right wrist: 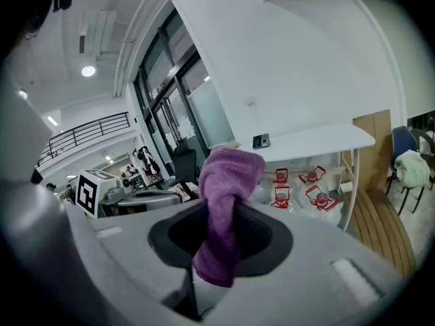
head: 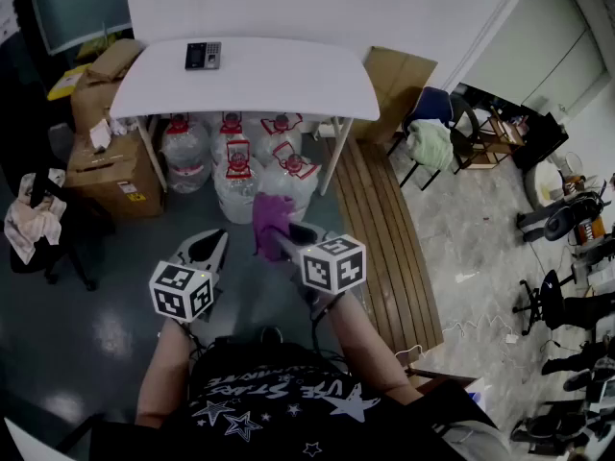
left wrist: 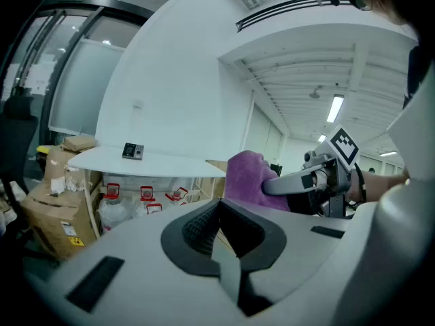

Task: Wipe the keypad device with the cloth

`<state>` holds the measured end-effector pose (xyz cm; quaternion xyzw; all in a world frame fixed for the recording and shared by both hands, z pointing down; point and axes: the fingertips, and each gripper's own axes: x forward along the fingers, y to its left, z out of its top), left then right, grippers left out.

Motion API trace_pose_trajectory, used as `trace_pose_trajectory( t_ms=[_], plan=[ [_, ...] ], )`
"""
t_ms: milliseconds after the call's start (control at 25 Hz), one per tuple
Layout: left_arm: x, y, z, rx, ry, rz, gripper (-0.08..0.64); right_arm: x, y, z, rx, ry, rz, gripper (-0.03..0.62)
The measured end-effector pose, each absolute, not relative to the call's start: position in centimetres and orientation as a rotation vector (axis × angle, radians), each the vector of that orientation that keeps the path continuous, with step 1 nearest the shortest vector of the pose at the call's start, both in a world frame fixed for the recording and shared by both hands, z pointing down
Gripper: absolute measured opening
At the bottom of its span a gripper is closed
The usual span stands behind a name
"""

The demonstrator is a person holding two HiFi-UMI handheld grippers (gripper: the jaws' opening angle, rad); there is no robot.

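Observation:
The keypad device (head: 203, 55) is a small dark unit lying near the far edge of a white table (head: 288, 84), well ahead of both grippers; it also shows small as the keypad device (left wrist: 132, 151) and the keypad device (right wrist: 262, 141). My right gripper (head: 281, 241) is shut on a purple cloth (head: 269, 217), held in the air short of the table. The cloth (right wrist: 224, 202) bunches above the jaws and hangs down between them. My left gripper (head: 219, 240) is beside it on the left, jaws together with nothing between them. From the left gripper view, the cloth (left wrist: 246, 178) is to the right.
Several large water jugs (head: 240, 157) with red handles stand under the table. Cardboard boxes (head: 110, 176) are stacked at its left. A slatted wooden bench (head: 380, 248) runs along the right, with a blue chair (head: 432, 137) beyond it. A draped chair (head: 34, 219) stands at far left.

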<state>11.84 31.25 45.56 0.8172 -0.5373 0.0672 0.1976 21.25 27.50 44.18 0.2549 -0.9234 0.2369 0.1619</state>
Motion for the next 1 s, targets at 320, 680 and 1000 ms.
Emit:
trace_pose_trajectory(
  t_ms=[320,680,1000],
  plan=[
    [11.8,30.9,44.9,2.292,-1.511,0.187,0.009,21.1,27.1,43.6,0.725,-2.645,0.673,0.097],
    [12.3,30.7,45.2,2.277,-1.517,0.196,0.008,21.6,26.9,44.1,0.707,-2.652,0.687,0.097],
    [13.4,30.1,45.9,2.234,-1.571,0.189,0.009,23.6,25.5,44.2,0.692,-2.697,0.686,0.097]
  ],
)
